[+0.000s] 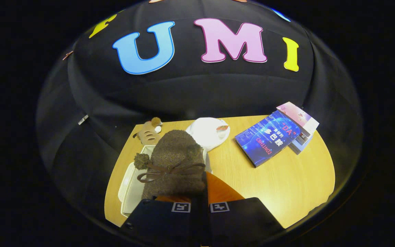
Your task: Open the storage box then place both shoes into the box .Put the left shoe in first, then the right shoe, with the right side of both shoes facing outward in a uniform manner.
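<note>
Wooden table (286, 178) in a booth with black cloth wall behind. On the table, beyond the fingers: a stack of books (273, 137), a white cap-like thing (207, 132), a small plush toy (148, 132). Just ahead of the gripper (200, 206), a brown fuzzy shoe (177, 161) with a bow and pompon, held above the open white storage box (130, 187). Fingers drawn close together, apparently clamped on the heel part of the shoe. Probably lowering a shoe into the box; impossible to tell left or right one. Next: lower it gently, keeping the right side outward, then release. Box interior mostly hidden under the shoe; second shoe not made out; lid unclear.
</note>
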A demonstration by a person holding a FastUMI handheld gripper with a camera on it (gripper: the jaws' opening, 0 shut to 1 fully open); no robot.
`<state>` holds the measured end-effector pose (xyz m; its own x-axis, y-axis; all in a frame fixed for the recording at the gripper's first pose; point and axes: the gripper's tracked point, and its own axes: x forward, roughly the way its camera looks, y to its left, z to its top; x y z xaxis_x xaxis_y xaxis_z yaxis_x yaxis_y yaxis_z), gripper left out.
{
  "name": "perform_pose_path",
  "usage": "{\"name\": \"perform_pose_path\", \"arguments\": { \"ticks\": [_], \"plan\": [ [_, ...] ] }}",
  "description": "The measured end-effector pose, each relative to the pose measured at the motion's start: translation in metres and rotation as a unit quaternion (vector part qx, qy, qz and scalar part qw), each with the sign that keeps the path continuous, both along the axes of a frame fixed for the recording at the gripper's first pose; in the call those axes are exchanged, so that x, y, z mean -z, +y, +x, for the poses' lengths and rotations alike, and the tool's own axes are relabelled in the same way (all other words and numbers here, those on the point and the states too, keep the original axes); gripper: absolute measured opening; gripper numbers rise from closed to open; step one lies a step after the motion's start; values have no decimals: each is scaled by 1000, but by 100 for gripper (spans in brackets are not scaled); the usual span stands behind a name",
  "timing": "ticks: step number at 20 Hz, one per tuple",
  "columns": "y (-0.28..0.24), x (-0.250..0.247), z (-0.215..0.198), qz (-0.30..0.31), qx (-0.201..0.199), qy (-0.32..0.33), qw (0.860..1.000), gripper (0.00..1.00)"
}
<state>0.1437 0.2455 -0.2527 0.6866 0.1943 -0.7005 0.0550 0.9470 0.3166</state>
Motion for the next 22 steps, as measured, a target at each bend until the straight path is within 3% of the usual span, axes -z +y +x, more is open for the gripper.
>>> {"name": "perform_pose_path", "arguments": {
  "ticks": [7,9,10,13,15,18,22],
  "plan": [
    [34,53,-10,-54,-9,31,998,10],
    [38,59,-14,-61,-17,35,997,18],
    [37,61,-15,-71,-21,34,997,30],
    [29,51,-7,-91,-12,-1,996,42],
    [27,49,-7,-91,-16,-5,996,56],
    [25,51,-9,-97,-24,-4,995,67],
    [27,52,-14,-100,-36,-11,994,95]
  ]
}}
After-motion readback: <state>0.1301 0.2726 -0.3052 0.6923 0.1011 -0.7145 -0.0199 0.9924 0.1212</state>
